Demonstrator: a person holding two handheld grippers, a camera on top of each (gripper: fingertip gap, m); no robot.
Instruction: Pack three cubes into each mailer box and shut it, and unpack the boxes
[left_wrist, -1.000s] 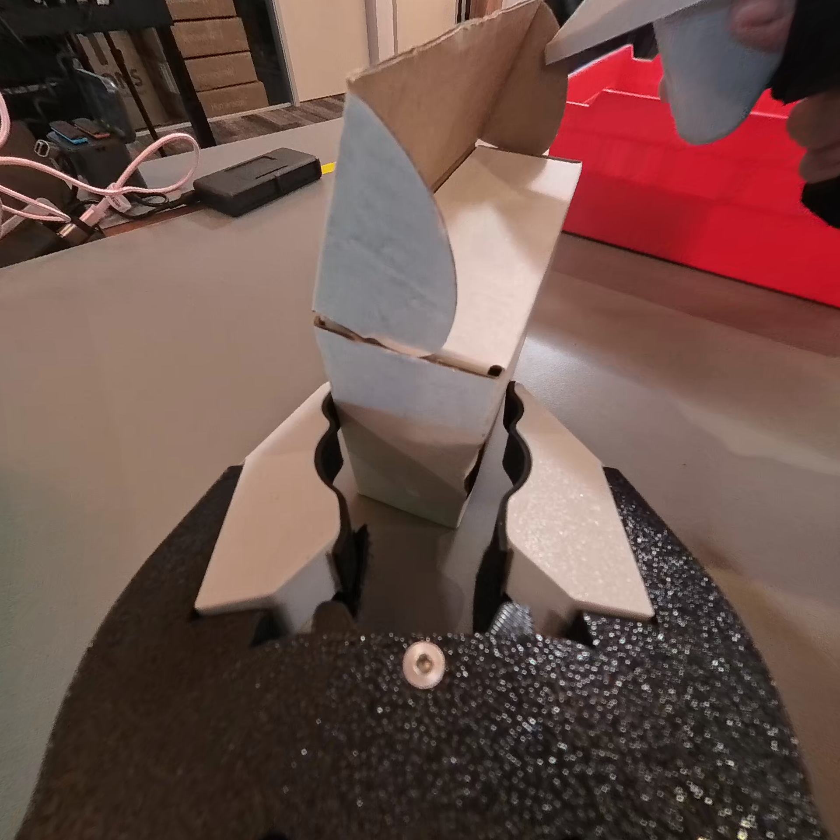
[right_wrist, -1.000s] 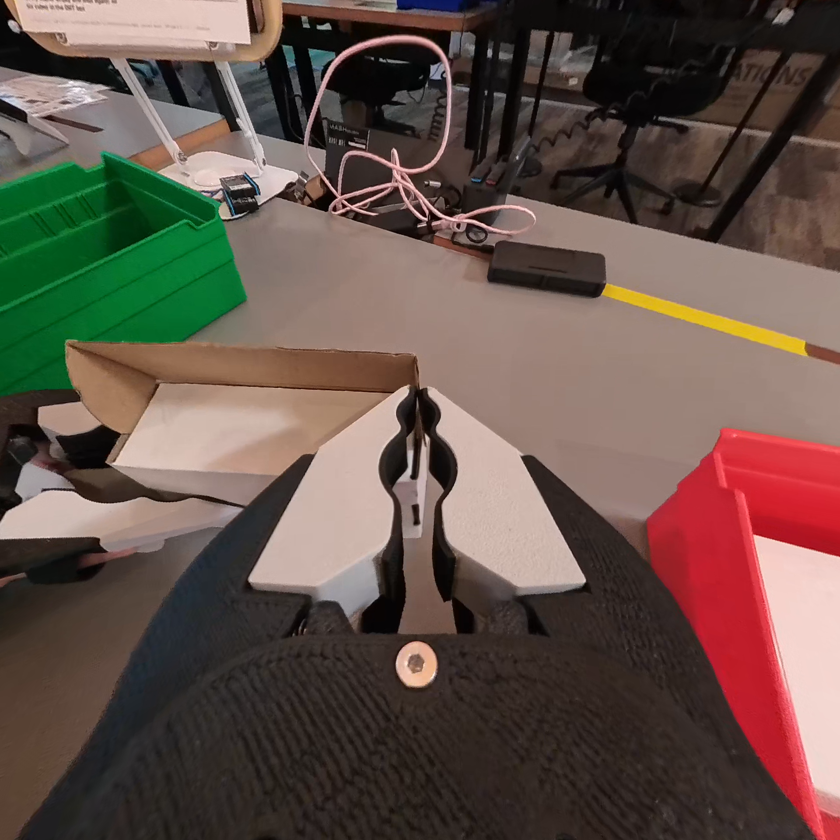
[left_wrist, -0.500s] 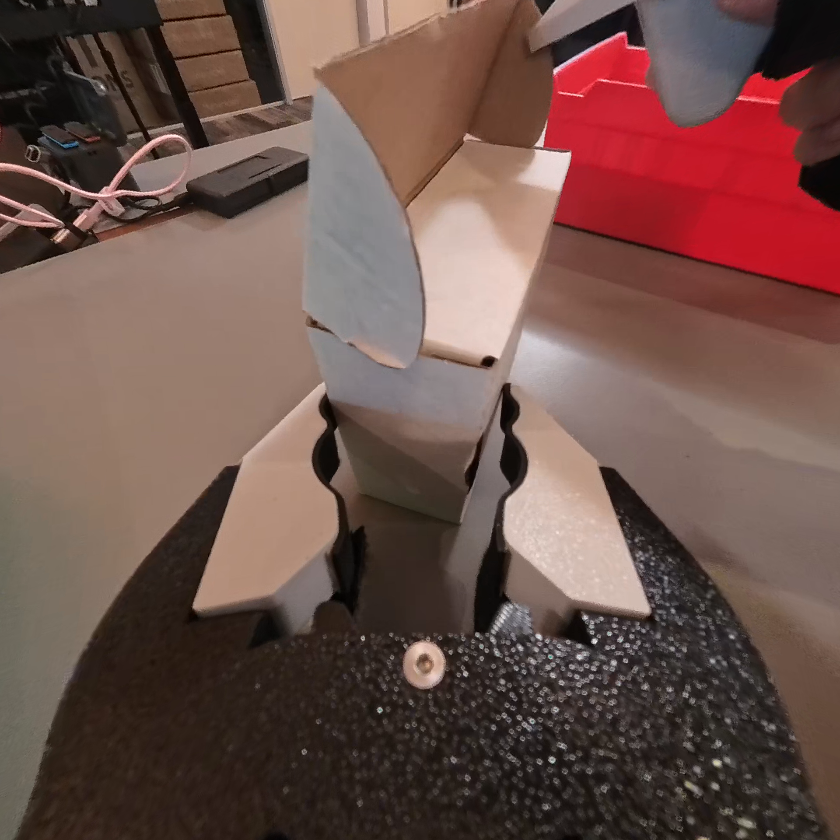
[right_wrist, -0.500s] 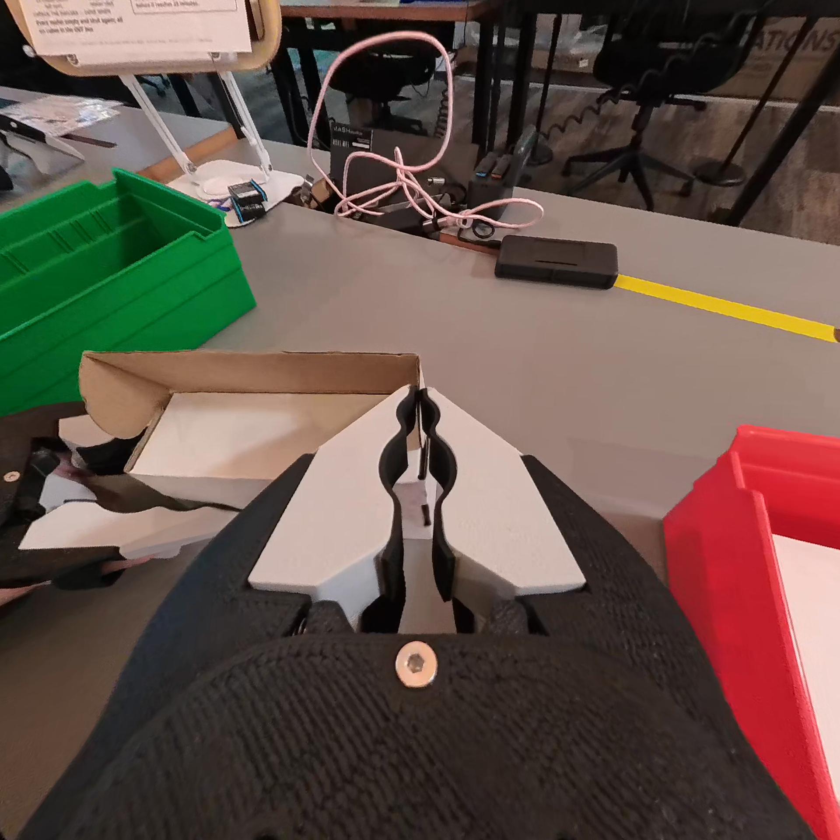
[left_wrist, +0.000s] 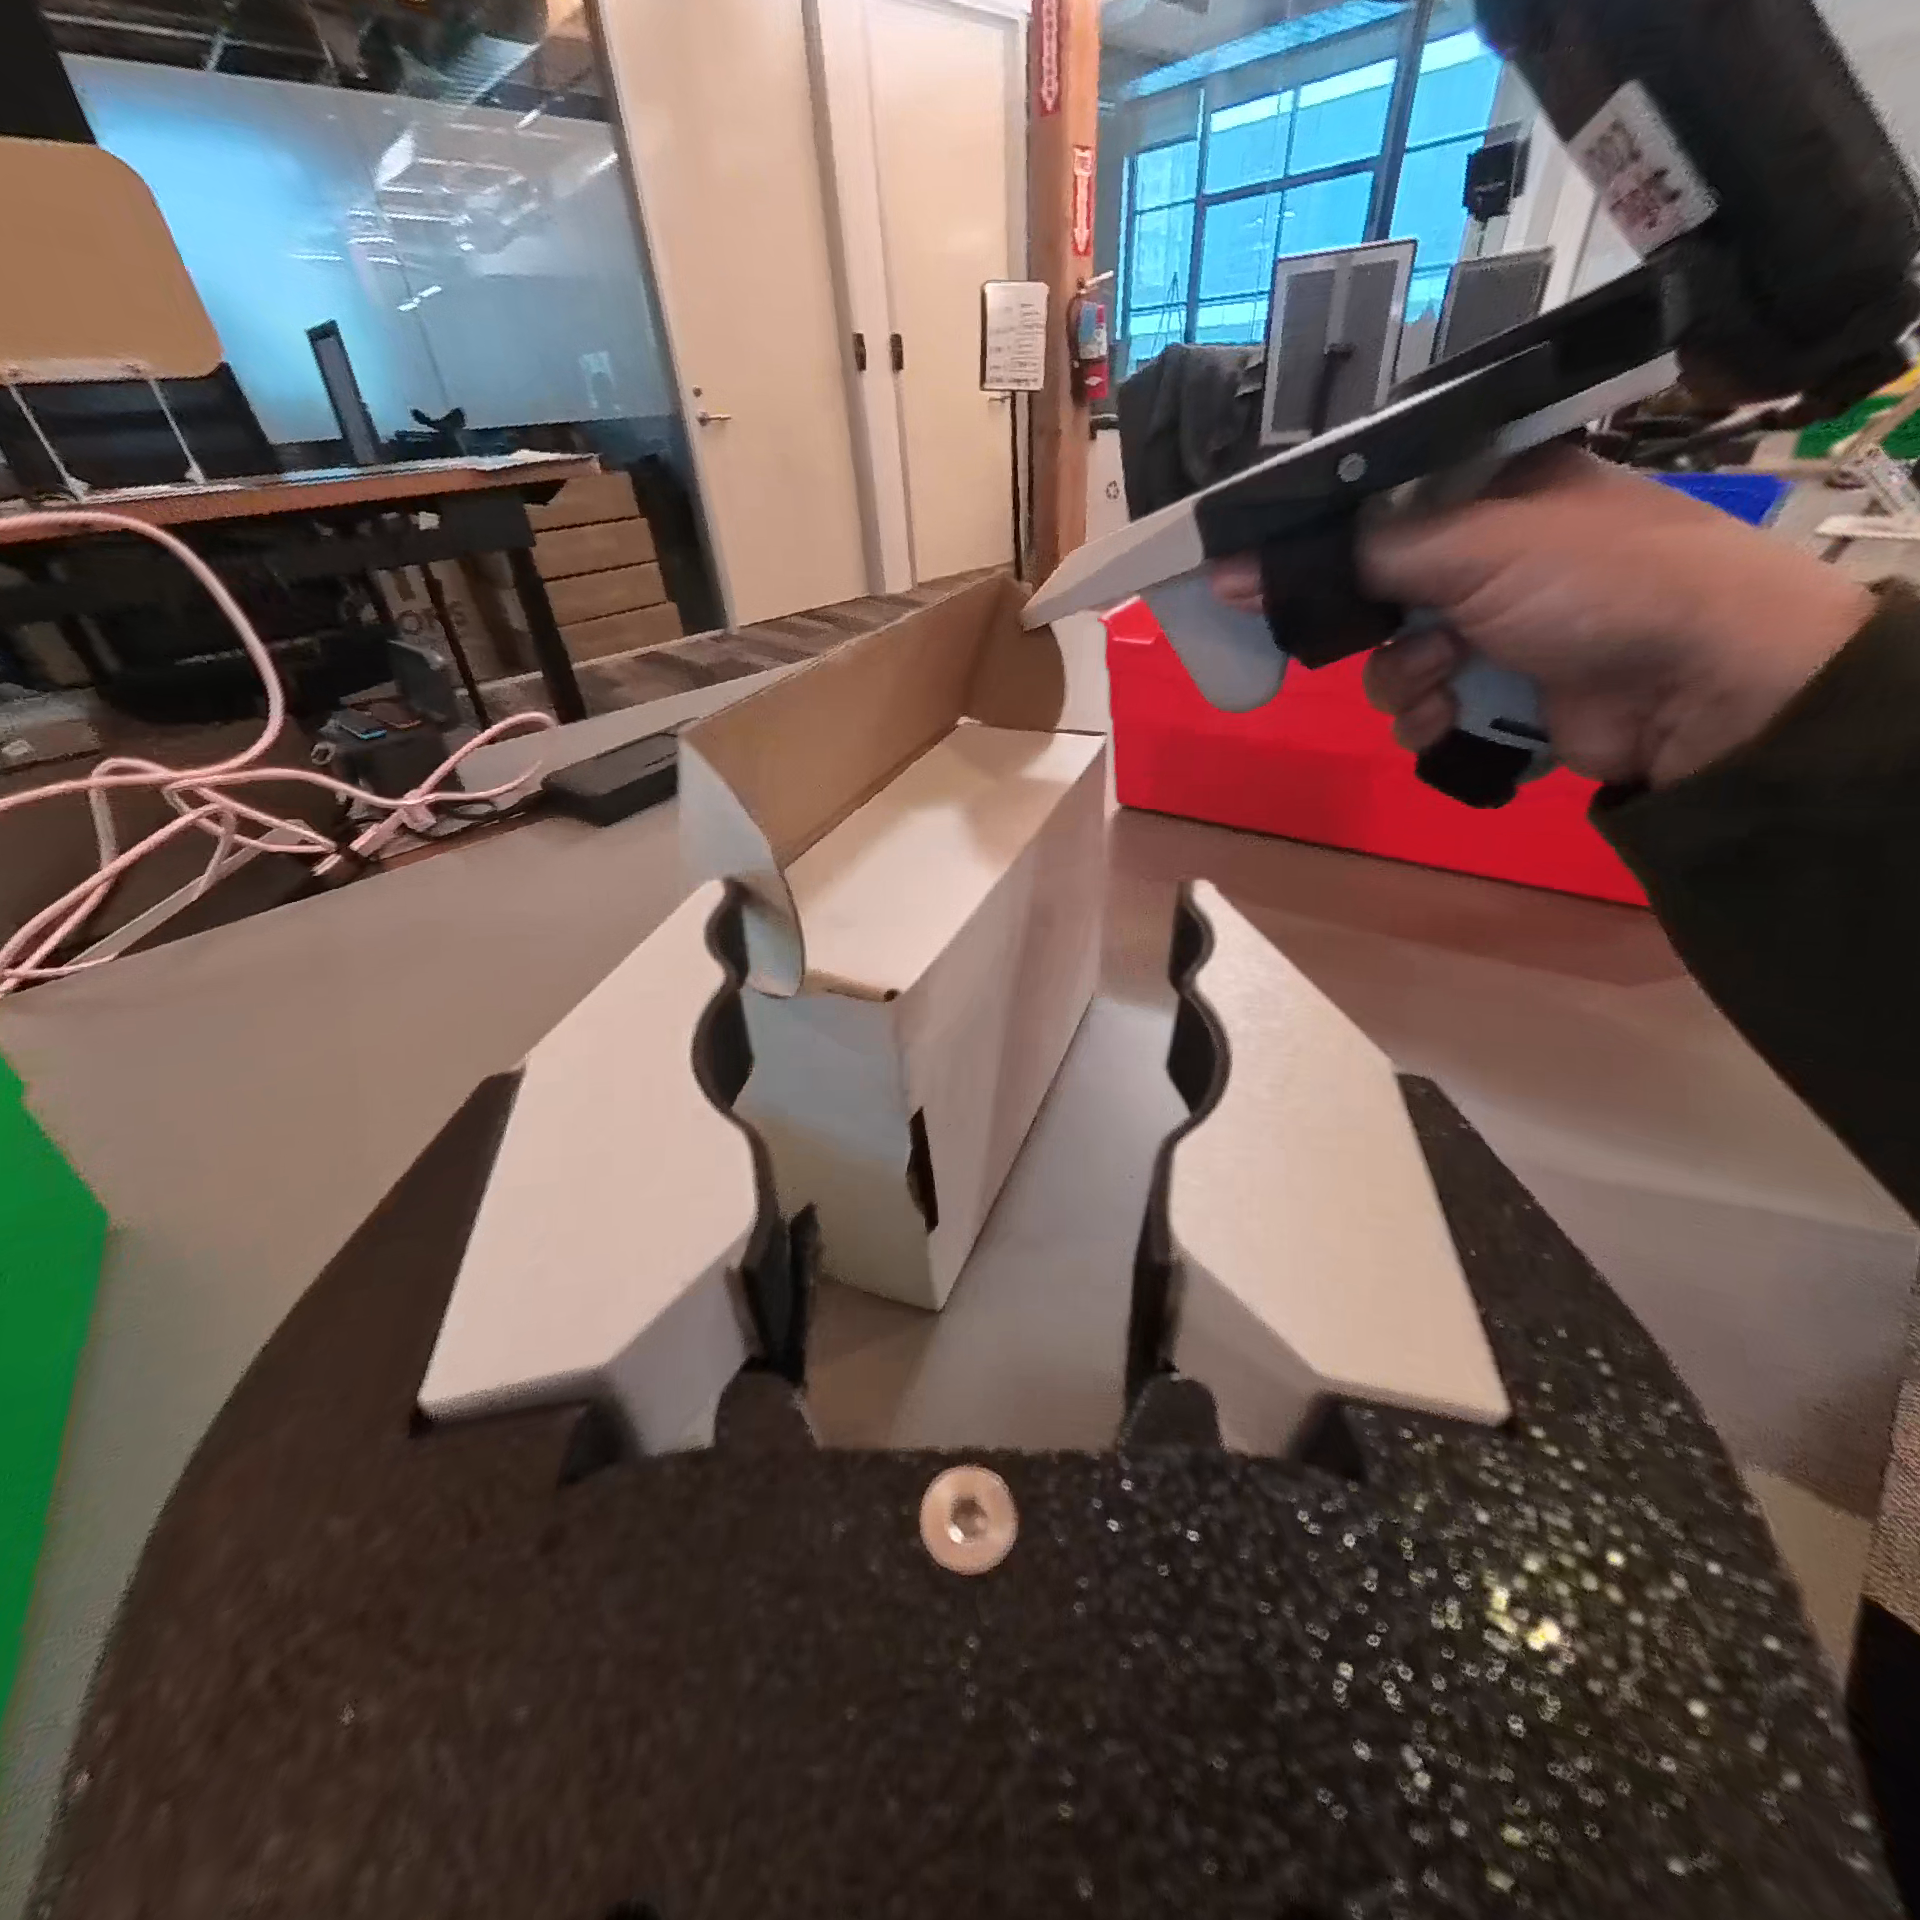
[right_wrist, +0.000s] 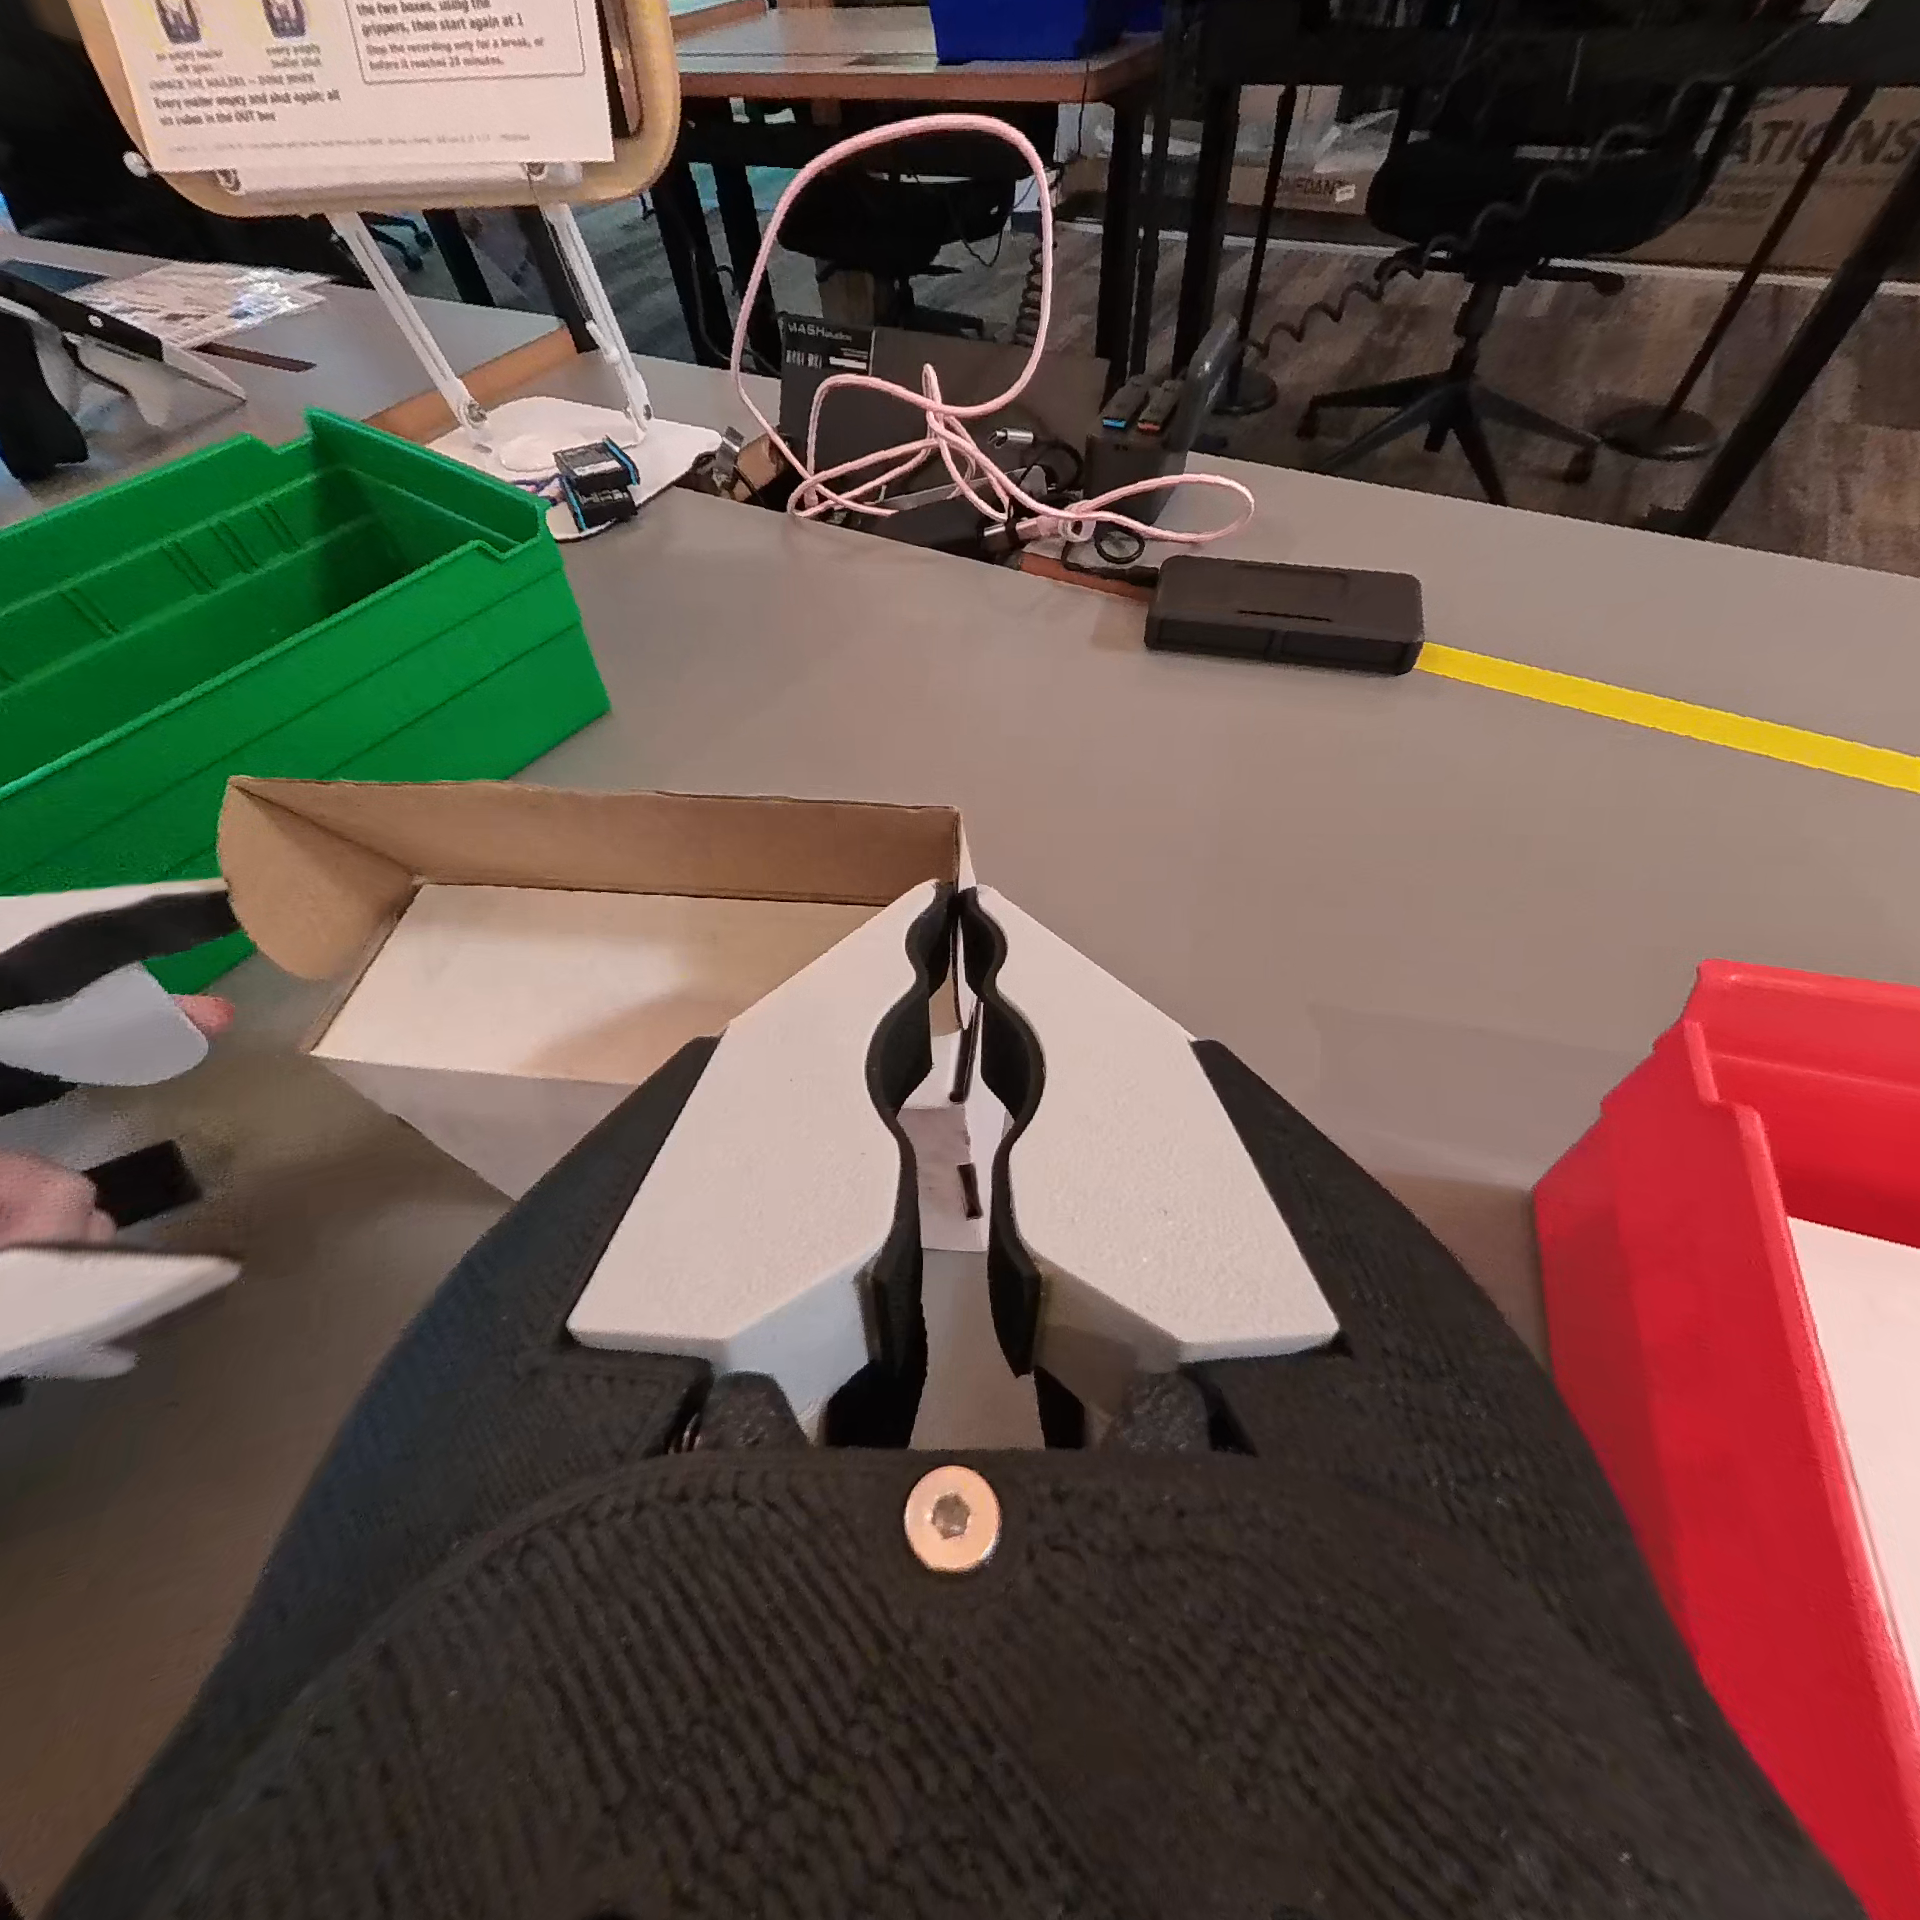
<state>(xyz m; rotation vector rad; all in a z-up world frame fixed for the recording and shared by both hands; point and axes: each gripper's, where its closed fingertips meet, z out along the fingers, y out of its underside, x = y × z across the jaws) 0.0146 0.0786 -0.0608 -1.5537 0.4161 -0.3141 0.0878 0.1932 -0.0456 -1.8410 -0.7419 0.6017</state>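
Observation:
A white mailer box (left_wrist: 935, 935) rests on the grey table (left_wrist: 312, 1039). Its lid lies down and its brown-lined front flap (left_wrist: 862, 717) stands up. My left gripper (left_wrist: 956, 899) is open around the box's near end, with a clear gap at the right finger (left_wrist: 1299, 1143). My right gripper (right_wrist: 961, 904) is shut on the thin end flap of the box (right_wrist: 582, 977). It also shows in the left wrist view (left_wrist: 1247, 520), held by a hand, with its tip at the far flap. The left gripper shows at the left edge of the right wrist view (right_wrist: 94, 1018). No cubes are visible.
A red bin (right_wrist: 1704, 1195) stands right of the box and shows behind it in the left wrist view (left_wrist: 1299, 769). A green bin (right_wrist: 260, 644) stands to the left. A black device (right_wrist: 1283, 613), pink cable (right_wrist: 935, 457), yellow tape (right_wrist: 1662, 717) and a sheet stand (right_wrist: 395, 104) lie at the table's far side. Left tips to right tips: about 15 centimetres.
My left gripper opened and let go of the box's end. The box went from tilted up to lying level on the table. My right gripper stayed shut on the flap.

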